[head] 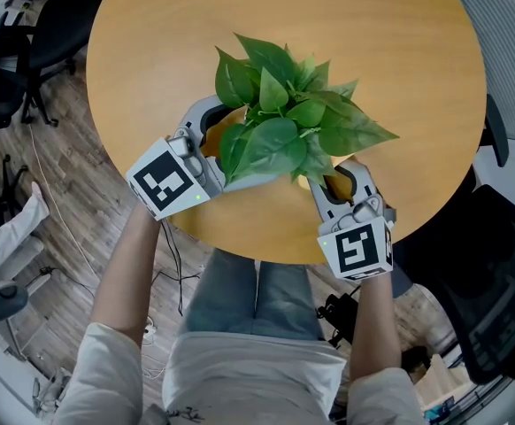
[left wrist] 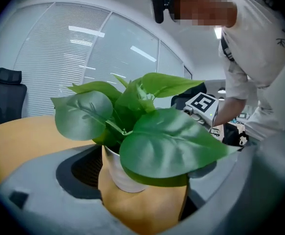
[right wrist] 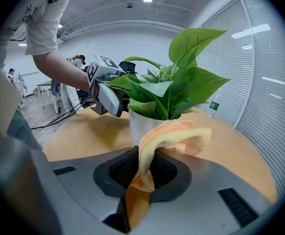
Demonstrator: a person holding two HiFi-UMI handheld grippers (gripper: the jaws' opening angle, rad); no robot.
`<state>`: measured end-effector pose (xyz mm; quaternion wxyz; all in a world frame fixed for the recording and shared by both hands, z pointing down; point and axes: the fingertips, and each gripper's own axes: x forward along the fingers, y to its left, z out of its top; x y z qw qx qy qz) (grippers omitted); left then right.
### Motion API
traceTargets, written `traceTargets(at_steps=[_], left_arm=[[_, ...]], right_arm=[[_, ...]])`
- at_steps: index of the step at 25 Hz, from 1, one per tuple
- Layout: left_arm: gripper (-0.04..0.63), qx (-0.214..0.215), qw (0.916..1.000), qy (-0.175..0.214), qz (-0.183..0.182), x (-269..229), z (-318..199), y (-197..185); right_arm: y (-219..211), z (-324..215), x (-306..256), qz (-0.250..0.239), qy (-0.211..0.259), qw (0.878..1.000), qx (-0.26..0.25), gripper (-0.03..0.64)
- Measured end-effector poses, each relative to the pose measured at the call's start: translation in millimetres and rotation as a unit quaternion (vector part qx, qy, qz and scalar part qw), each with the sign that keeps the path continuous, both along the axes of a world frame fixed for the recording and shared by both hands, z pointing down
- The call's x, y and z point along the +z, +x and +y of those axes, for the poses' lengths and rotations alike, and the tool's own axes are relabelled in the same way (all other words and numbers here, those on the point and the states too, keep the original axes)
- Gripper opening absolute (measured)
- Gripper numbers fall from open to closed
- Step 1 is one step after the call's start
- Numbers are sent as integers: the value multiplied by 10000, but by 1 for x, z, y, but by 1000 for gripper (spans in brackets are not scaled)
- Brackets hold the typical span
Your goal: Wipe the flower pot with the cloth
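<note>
A leafy green plant (head: 284, 118) stands in a white flower pot (left wrist: 119, 173) on the round wooden table (head: 372, 51). My left gripper (head: 226, 140) reaches in from the left, its jaws open wide around the pot. In the left gripper view bare table shows between the pot and the right-hand jaw. My right gripper (head: 339, 184) comes from the near right and is shut on an orange-yellow cloth (right wrist: 174, 136). The cloth's free end drapes against the pot (right wrist: 140, 126). In the head view the leaves hide the pot.
The pot stands near the table's front edge, by the person's legs. Black office chairs (head: 14, 51) and cables (head: 54, 202) are on the wood floor to the left. A dark chair (head: 496, 264) stands at the right. Blinds cover the windows (left wrist: 59, 58) behind the table.
</note>
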<state>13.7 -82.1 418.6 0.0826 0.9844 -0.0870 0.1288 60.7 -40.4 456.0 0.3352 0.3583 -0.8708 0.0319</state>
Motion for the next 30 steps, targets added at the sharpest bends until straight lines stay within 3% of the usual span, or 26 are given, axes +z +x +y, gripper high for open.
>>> traceTargets(at_steps=[5, 9, 18, 25, 30], left_arm=[[489, 191, 9998, -84, 63, 0, -5, 5], [476, 67, 9998, -112, 148, 0, -9, 4], [451, -910, 9957, -128, 78, 1, -9, 4], [451, -1872, 9822, -152, -1, 1, -13, 8], [451, -2320, 9725, -198, -31, 0, -14, 12]], right_arm=[[-2, 1, 0, 84, 23, 10000, -40, 54], [-2, 2, 0, 39, 14, 10000, -6, 54], [33, -19, -4, 169, 103, 9984, 529, 54], [19, -40, -10, 317, 337, 9984, 329, 54], [19, -40, -10, 360, 368, 9981, 344, 54]])
